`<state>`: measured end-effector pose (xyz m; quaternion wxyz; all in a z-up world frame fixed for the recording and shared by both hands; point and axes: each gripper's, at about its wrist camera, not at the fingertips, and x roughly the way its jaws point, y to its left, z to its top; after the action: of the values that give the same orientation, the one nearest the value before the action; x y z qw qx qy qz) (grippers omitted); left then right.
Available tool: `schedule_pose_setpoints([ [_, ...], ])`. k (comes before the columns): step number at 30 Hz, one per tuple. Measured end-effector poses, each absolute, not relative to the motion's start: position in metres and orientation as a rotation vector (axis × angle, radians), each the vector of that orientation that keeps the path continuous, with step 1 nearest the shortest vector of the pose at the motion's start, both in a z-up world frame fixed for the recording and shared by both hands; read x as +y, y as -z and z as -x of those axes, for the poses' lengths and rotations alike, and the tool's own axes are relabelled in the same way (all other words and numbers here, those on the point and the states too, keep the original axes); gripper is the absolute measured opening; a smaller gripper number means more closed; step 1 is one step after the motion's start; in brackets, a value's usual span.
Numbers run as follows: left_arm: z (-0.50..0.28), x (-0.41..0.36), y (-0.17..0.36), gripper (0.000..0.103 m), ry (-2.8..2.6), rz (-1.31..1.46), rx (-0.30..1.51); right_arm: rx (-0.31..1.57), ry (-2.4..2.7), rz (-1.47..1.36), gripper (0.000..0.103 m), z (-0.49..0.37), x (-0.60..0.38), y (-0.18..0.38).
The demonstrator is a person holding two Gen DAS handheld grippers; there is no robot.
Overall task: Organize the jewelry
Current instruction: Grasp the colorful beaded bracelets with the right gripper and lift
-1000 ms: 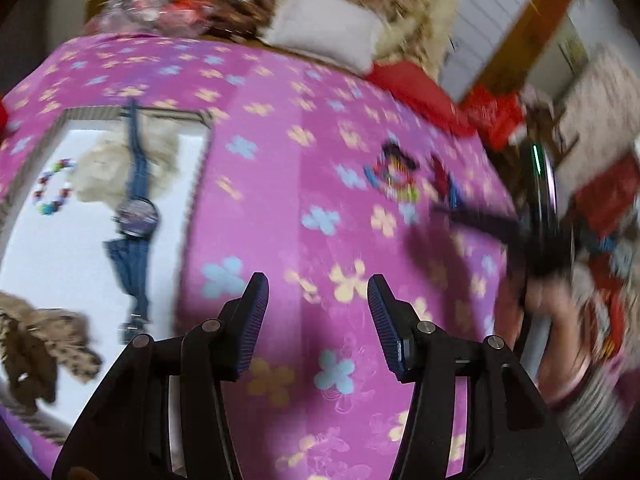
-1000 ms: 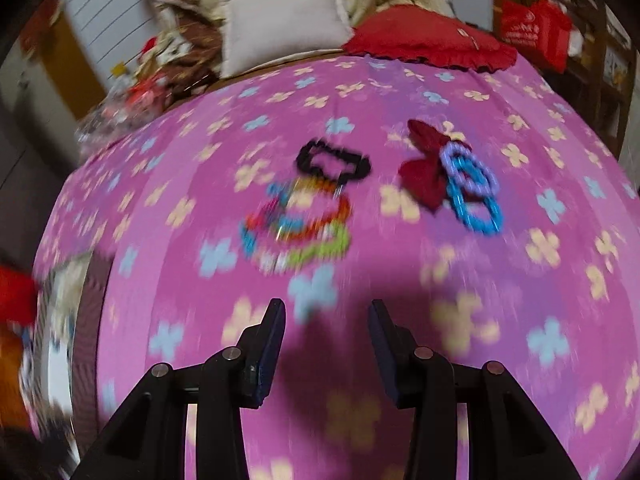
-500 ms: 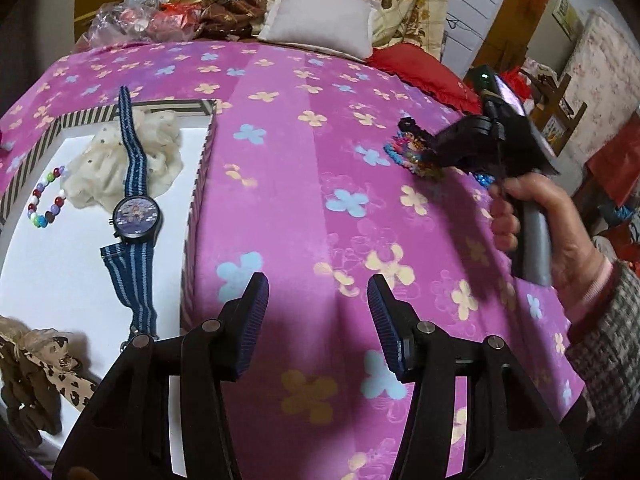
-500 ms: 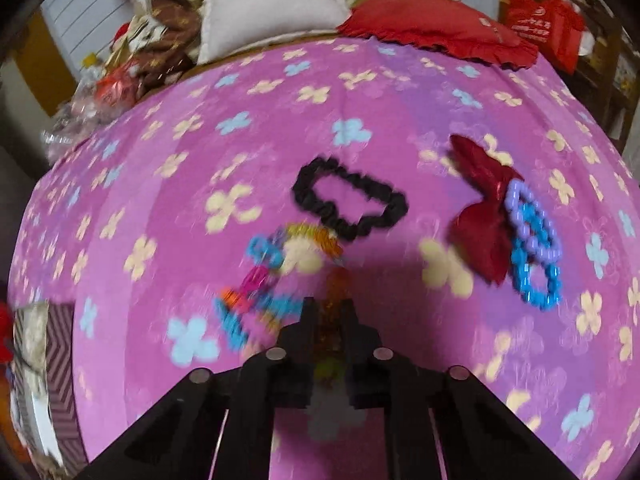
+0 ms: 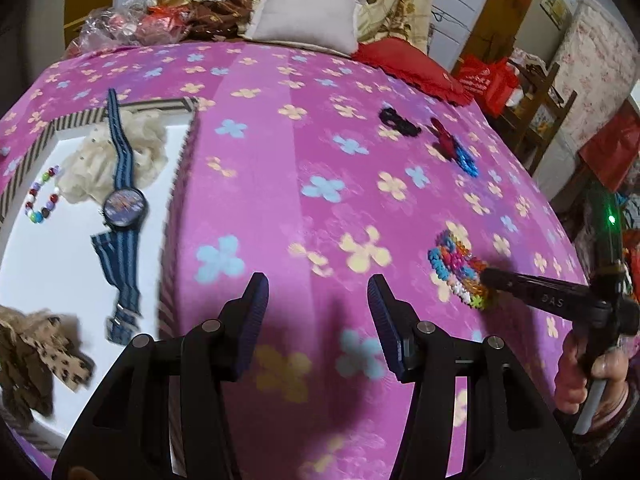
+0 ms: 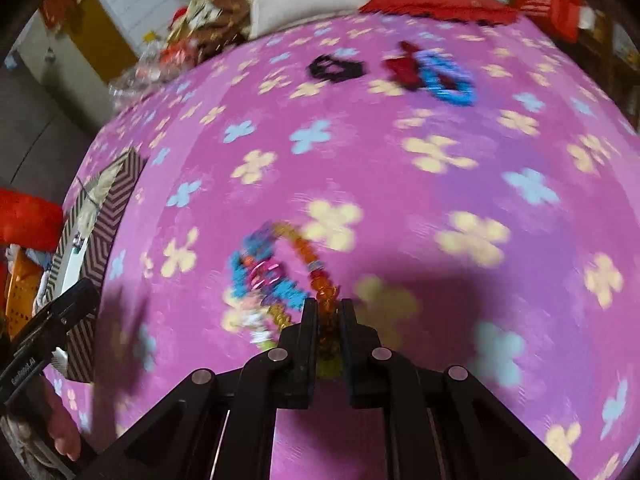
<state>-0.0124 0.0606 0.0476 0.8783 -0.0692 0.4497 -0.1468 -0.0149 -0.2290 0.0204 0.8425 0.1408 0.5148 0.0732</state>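
My right gripper [image 6: 329, 307] is shut on a bunch of colourful bead bracelets [image 6: 276, 276] and holds it over the pink flowered bed cover; the bunch also shows in the left wrist view [image 5: 460, 268] with the right gripper [image 5: 486, 276] on it. My left gripper [image 5: 318, 294] is open and empty beside the white tray [image 5: 24, 264]. In the tray lie a blue striped watch [image 5: 122, 208], a bead bracelet [image 5: 40, 200], a cream scrunchie [image 5: 148, 148] and a leopard scrunchie [image 5: 32, 356]. A black bracelet [image 6: 336, 68], a red bow [image 6: 402, 68] and blue bracelets [image 6: 450, 78] lie far back.
A white pillow [image 5: 304, 20] and a red cushion [image 5: 408, 68] lie at the bed's far edge. Clutter and plastic bags [image 5: 132, 24] sit at the back left. The tray's striped rim [image 6: 100, 216] shows at the left in the right wrist view.
My right gripper went down onto the colourful bracelets, shut on them, and has pulled them back toward the near side of the bed. The left gripper stayed open near the tray.
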Motion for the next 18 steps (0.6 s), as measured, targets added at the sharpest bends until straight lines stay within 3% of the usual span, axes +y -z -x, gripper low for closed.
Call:
schedule_pose_setpoints([
  [11,0.037,0.0,-0.059,0.051,0.357,0.058,0.984,0.856,-0.239,-0.471,0.009,0.026,-0.274,-0.065],
  [18,0.017,-0.063,-0.046,0.051,0.4,-0.044,1.033,0.88,-0.117,-0.369,0.009,0.027,-0.303,-0.05],
])
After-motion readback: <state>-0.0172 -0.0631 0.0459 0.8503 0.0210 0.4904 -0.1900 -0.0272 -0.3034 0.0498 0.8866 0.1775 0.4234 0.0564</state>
